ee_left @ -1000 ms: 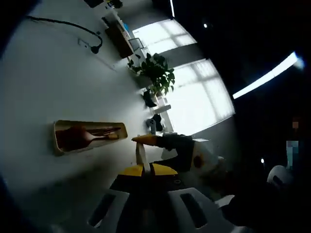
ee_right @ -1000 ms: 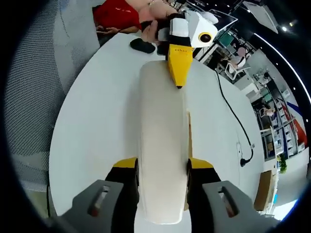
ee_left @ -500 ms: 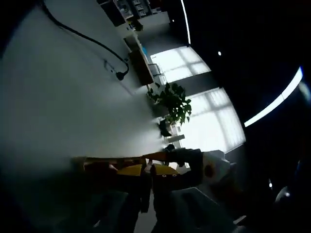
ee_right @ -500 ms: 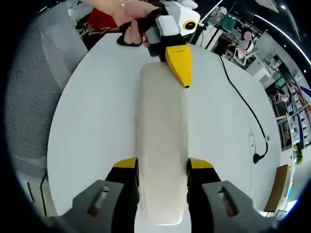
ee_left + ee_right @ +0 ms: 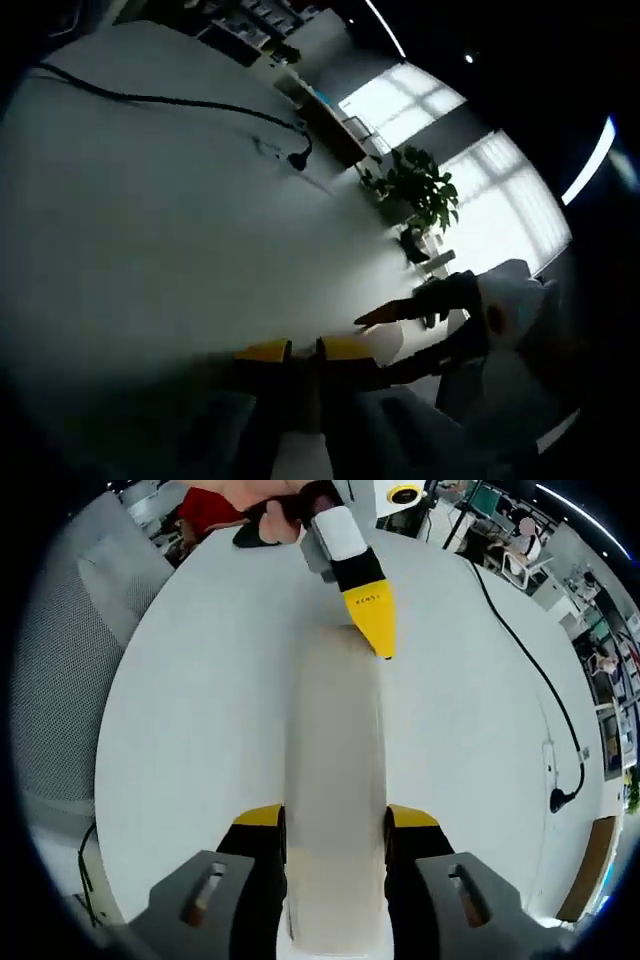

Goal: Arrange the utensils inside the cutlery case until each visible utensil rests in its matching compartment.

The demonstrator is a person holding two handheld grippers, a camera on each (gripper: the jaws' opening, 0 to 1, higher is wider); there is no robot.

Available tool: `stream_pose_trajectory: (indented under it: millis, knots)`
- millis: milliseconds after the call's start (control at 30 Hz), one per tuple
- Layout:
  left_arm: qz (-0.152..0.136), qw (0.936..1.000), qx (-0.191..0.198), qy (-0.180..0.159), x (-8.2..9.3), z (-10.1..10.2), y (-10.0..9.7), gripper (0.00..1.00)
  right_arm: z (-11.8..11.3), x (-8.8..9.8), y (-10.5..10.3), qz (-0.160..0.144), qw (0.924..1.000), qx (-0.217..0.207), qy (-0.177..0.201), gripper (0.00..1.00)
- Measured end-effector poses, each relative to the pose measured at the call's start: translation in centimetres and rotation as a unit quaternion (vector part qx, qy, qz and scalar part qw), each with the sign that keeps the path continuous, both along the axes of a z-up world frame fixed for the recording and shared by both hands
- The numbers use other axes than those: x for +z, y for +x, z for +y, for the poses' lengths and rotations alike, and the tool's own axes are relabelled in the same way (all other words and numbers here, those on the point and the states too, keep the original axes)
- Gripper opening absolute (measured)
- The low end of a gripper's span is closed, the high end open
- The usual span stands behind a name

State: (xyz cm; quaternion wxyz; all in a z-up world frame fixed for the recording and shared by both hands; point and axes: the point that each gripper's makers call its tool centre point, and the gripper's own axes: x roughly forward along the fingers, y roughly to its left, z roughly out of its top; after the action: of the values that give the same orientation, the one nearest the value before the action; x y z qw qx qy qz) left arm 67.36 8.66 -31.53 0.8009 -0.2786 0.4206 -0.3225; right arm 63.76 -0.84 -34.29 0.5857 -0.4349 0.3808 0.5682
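The long cream case [image 5: 335,780] lies lengthwise on the round white table [image 5: 200,710], closed side up, running from near to far in the right gripper view. The right gripper [image 5: 335,825] has its yellow-padded jaws closed against the two long sides of the case at its near end, gripping it. At the far end, the left gripper [image 5: 368,620] reaches in from a person's hand [image 5: 262,492], its yellow tip touching the right far corner of the case; from here its jaws look pressed together, though whether they pinch the edge I cannot tell. In the dim left gripper view, those jaws [image 5: 303,352] sit nearly closed with a pale strip of the case between them. A black cable [image 5: 540,670] trails across the table's right side, and a potted plant [image 5: 415,190] stands by bright windows [image 5: 500,205] far off.
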Motion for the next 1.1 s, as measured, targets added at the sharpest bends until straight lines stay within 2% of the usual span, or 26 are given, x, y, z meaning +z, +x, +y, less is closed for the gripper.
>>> stream_pose_trajectory:
  millis: [33,133,233,600,733,800,933,1100]
  knots:
    - [0.011,0.9999,0.006,-0.005,-0.1,0.2,0.0,0.14,0.0,-0.2,0.0,0.001,1.0,0.001,-0.001,0.36]
    - [0.007,0.9997,0.023,0.0,-0.5,1.2,0.3,0.18,0.2,-0.1,0.0,0.014,0.9999,-0.005,0.008,0.36]
    - [0.035,0.9988,0.032,-0.015,-1.1,1.6,-0.2,0.2,0.2,0.1,-0.3,0.023,0.9997,-0.006,0.005,0.36]
    - [0.064,0.9971,0.027,-0.03,-1.7,0.8,-1.5,0.22,0.6,-0.1,-0.8,0.061,0.9977,-0.018,-0.021,0.37]
    - [0.061,0.9976,0.026,-0.019,-1.9,0.9,-1.4,0.21,0.5,-0.4,-1.0,0.069,0.9972,-0.018,-0.024,0.37]
    - [0.055,0.9983,0.016,0.001,-2.4,1.0,-1.6,0.21,0.5,-0.4,-1.0,0.072,0.9969,-0.022,-0.024,0.37]
    - [0.055,0.9983,0.02,-0.001,-2.3,0.9,-1.5,0.22,0.4,-0.4,-1.1,0.075,0.9967,-0.027,-0.018,0.37]
    - [0.034,0.9991,0.008,0.025,-2.0,0.6,-1.5,0.21,0.4,-0.6,-1.1,0.076,0.9967,-0.02,-0.02,0.37]
